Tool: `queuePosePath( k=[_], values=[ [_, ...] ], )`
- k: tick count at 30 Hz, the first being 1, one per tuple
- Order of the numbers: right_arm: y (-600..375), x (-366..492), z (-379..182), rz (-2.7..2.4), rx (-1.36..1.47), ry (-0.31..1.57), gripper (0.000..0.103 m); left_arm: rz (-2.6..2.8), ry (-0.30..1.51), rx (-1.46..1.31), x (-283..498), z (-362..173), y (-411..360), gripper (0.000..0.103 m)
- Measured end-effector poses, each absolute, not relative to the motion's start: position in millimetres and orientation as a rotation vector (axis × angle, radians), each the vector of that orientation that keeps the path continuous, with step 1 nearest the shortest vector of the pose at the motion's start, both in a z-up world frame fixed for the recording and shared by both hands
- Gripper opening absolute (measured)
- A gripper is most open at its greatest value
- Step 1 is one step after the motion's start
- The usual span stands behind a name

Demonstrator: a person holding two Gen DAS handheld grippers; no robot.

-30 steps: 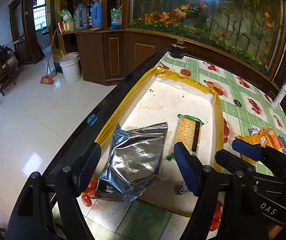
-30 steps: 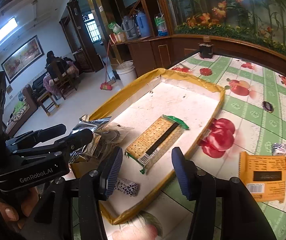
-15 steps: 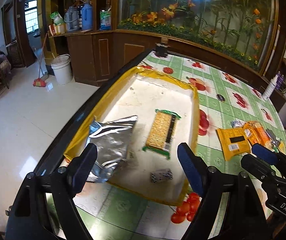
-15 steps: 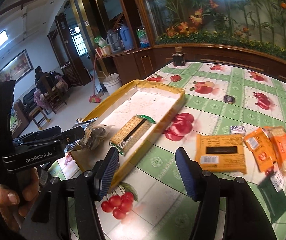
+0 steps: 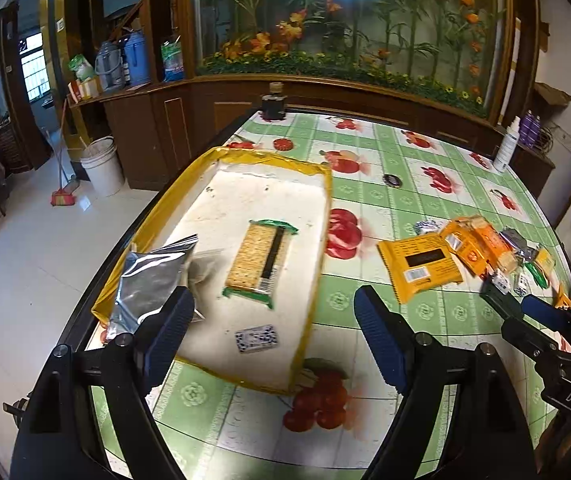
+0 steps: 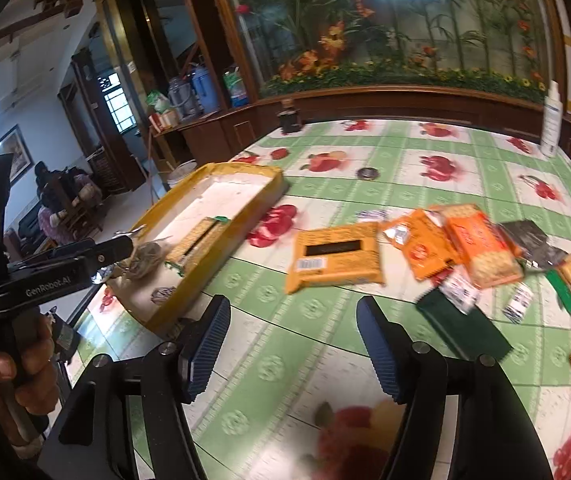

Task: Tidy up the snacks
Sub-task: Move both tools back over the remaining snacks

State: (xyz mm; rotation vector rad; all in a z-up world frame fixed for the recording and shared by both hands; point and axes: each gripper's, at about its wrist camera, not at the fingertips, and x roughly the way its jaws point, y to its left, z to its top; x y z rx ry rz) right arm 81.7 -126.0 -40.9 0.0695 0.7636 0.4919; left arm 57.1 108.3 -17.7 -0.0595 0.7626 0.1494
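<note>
Both views have pulled back from the tray since the earlier frames, so more of the desk shows.

Left wrist view: left hand-held gripper point(image 5: 273, 332) has jaws wide apart, nothing between them. Yellow-rimmed tray point(image 5: 325, 216) sits on the desk point(image 5: 425, 312) at its left edge and holds a silver pouch point(image 5: 149, 276), a cracker pack point(image 5: 259, 262) and a small patterned candy point(image 5: 256, 338).

Right wrist view: right hand-held gripper point(image 6: 293, 344) has jaws opening, empty, above bare tablecloth. Loose snacks lie to its right; the nearest is a flat orange packet point(image 6: 335, 256), well apart from the tray. It looks light, its film crinkly and slippery, its contents likely brittle. Best pinched across the short side at an edge seam, gently.
</note>
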Motion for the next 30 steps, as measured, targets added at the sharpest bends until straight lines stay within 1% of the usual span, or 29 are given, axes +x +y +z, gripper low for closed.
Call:
queuePosePath(
  k=[10, 21, 30],
  values=[
    [-187, 68, -54, 0.386, 0.125, 0.780, 0.070, 0.087, 0.778, -0.012, 59, -16, 71, 0.083],
    [-229, 61, -68, 0.309, 0.156, 0.798, 0.075, -0.005, 0.836, 0.019, 68, -31, 34, 0.083],
    [-236, 75, -76, 0.310, 0.154, 0.823, 0.077, -0.118, 0.918, 0.099, 110, -51, 9, 0.083]
  ],
)
